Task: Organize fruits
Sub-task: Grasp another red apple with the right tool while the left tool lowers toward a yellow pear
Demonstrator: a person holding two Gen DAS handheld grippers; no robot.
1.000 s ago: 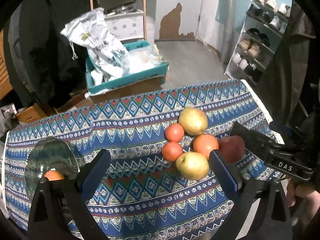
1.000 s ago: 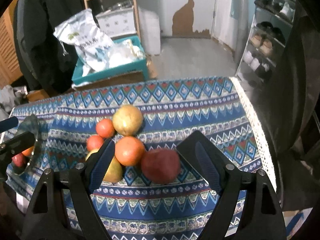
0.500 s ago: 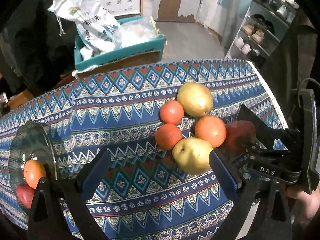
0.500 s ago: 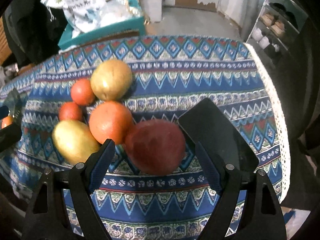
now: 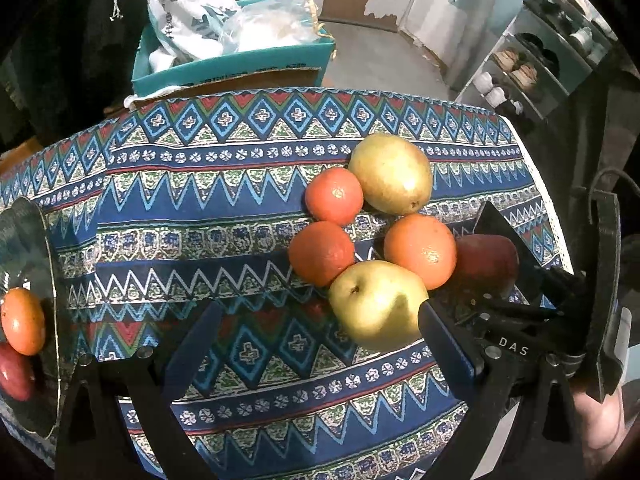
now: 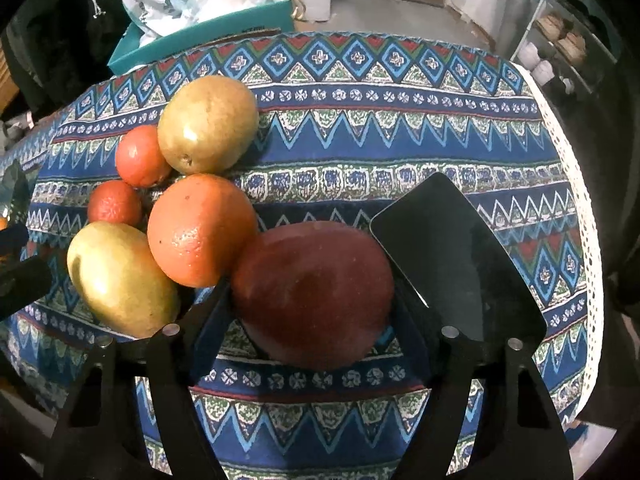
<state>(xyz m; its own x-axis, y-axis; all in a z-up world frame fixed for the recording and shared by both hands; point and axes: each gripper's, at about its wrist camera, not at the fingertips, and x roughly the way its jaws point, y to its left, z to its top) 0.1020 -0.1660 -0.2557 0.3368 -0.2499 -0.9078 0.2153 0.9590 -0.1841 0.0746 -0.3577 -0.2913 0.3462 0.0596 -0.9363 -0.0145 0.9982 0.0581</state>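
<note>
Right gripper point(image 6: 310, 280), jaws just closing, clasps a round dark-red apple point(image 6: 314, 294) on a blue patterned tablecloth point(image 6: 400, 128); left gripper point(image 5: 320, 344) gapes empty.

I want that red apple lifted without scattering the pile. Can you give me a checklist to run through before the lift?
1. Red apple sits between the right tongs: ok; jaws have just been closing.
2. Pads pressing on both sides: cannot tell; the left contact is hidden.
3. Apple clear of the large orange: not ok; they touch.
4. Left tongs out of the way: ok; open, empty, beside the near pear.
5. Room on the glass plate: cannot tell; mostly cut off, two fruits on it.
</note>
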